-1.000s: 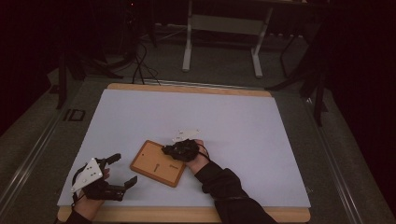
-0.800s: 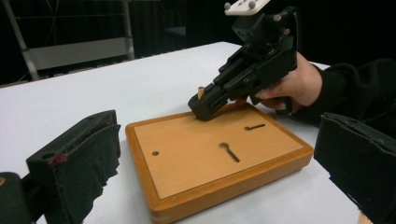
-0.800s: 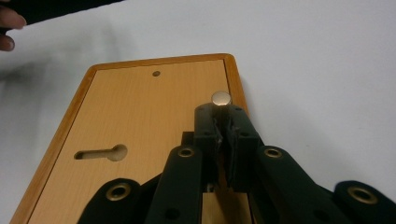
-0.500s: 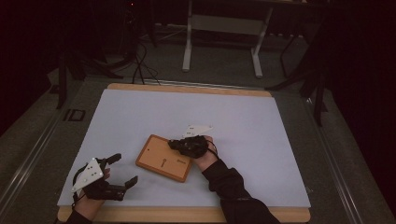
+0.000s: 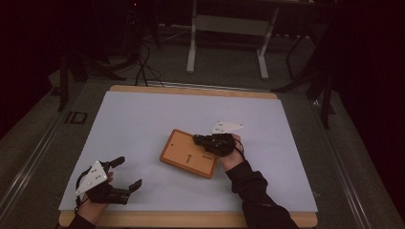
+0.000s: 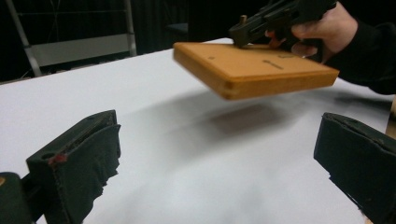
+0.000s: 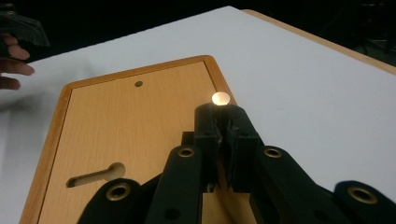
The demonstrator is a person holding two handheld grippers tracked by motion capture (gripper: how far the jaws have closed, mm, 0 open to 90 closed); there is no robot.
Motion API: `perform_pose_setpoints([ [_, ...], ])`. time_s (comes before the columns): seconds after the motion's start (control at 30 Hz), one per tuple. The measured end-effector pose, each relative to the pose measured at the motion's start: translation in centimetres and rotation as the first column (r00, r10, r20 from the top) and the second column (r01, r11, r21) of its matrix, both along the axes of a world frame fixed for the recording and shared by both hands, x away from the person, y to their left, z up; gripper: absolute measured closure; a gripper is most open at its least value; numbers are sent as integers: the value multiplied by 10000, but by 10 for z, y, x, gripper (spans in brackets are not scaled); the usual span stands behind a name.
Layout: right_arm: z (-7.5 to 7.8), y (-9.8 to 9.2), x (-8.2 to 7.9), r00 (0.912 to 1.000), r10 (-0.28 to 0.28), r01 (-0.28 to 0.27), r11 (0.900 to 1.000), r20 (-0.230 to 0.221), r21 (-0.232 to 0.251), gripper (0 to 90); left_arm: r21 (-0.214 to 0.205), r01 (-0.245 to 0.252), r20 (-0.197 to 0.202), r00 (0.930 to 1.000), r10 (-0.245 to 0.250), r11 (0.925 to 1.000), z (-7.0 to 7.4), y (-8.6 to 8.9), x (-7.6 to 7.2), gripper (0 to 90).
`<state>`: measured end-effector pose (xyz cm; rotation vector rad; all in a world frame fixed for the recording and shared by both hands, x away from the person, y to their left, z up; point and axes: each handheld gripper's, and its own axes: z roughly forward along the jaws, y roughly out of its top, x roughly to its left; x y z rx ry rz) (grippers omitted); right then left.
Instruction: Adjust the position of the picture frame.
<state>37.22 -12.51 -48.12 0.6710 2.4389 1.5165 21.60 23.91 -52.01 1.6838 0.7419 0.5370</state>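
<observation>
Right gripper [image 5: 198,140], jaws closed on a small round wooden peg [image 7: 221,98] standing from one flat rectangular orange-brown wooden board [image 5: 189,152], holds that board lifted clear of the white table [image 5: 143,119]. Left gripper [image 5: 128,172] rests near the table's front edge, jaws spread wide, empty.

I see a tan wooden board [image 5: 188,153] with a darker orange rim; the table sheet [image 5: 143,124] is pale lavender-white — edged in light wood; both grippers' jaws are black.
</observation>
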Motion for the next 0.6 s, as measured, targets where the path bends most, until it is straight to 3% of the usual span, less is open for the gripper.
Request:
perform_pose_setpoints([
  [0.13,2,-16,1,9997,-234,234,9997,23,-32,851,28,15,-32,10000,-14,10000,0,-1,0,8],
  [0.17,4,-29,1,9992,-397,397,9992,78,-86,850,41,26,-41,10000,-26,10000,-1,-2,1,8],
  [0.33,3,-56,3,9970,-771,771,9970,24,-28,850,57,52,-78,10000,-52,10000,-1,-3,1,8],
  [0.6,-12,-80,8,9927,-1204,1201,9925,-117,-242,849,87,34,-86,10000,-33,10000,-1,-3,1,8],
])
